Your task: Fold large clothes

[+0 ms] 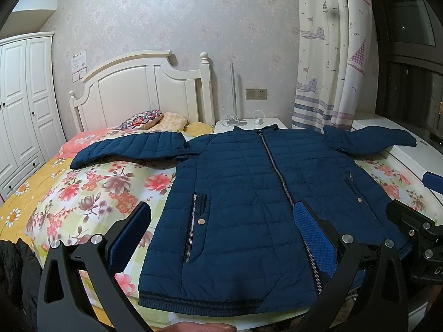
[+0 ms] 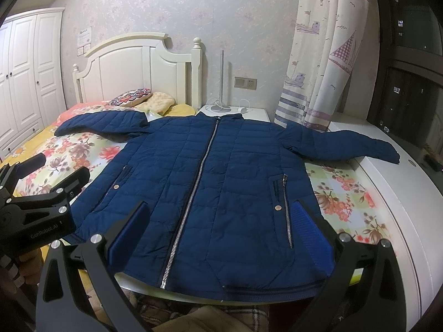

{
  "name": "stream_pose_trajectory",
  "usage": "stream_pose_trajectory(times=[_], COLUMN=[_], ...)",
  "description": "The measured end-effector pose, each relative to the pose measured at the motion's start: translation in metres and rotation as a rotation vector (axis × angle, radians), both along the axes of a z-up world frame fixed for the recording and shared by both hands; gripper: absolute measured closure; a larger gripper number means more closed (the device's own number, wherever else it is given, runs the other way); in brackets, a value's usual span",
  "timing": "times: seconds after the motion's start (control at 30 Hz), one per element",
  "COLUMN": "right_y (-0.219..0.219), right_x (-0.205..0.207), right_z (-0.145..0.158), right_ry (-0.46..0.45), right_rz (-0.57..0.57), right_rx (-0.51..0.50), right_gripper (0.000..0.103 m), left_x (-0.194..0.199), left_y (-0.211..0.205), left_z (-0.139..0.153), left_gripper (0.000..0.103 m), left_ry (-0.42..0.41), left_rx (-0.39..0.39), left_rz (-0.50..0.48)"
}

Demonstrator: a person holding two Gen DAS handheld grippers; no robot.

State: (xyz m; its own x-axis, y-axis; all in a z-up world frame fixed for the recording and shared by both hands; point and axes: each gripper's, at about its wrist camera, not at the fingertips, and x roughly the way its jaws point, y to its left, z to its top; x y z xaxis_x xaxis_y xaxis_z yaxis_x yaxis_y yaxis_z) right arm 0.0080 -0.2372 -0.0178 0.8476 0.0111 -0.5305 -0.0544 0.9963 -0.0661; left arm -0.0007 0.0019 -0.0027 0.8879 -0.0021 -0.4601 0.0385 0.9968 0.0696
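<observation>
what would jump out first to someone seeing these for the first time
A navy quilted jacket lies zipped and face up across the floral bedspread, both sleeves spread wide. Both open grippers, left and right, hover over its hem. Behind stands a white headboard, with a sailboat curtain at right.

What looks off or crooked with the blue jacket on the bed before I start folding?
Little stands out. The blue jacket lies flat, front up, zipped. Its right sleeve reaches off the floral bedspread onto the white ledge; the left sleeve stays on the bed. Both tongs, left and right, are open and empty.
</observation>
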Motion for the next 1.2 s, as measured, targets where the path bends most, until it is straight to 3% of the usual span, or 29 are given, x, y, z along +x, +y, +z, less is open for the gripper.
stream_pose_trajectory(times=[1.2], right_y=[0.0071], right_x=[0.0003], right_z=[-0.0012], right_ry=[0.007], right_rz=[0.003], right_rx=[0.005], right_gripper=[0.002], left_x=[-0.0026], left_y=[0.0033], left_z=[-0.0030], left_gripper=[0.004], left_ry=[0.002], left_rx=[0.001], left_rz=[-0.002])
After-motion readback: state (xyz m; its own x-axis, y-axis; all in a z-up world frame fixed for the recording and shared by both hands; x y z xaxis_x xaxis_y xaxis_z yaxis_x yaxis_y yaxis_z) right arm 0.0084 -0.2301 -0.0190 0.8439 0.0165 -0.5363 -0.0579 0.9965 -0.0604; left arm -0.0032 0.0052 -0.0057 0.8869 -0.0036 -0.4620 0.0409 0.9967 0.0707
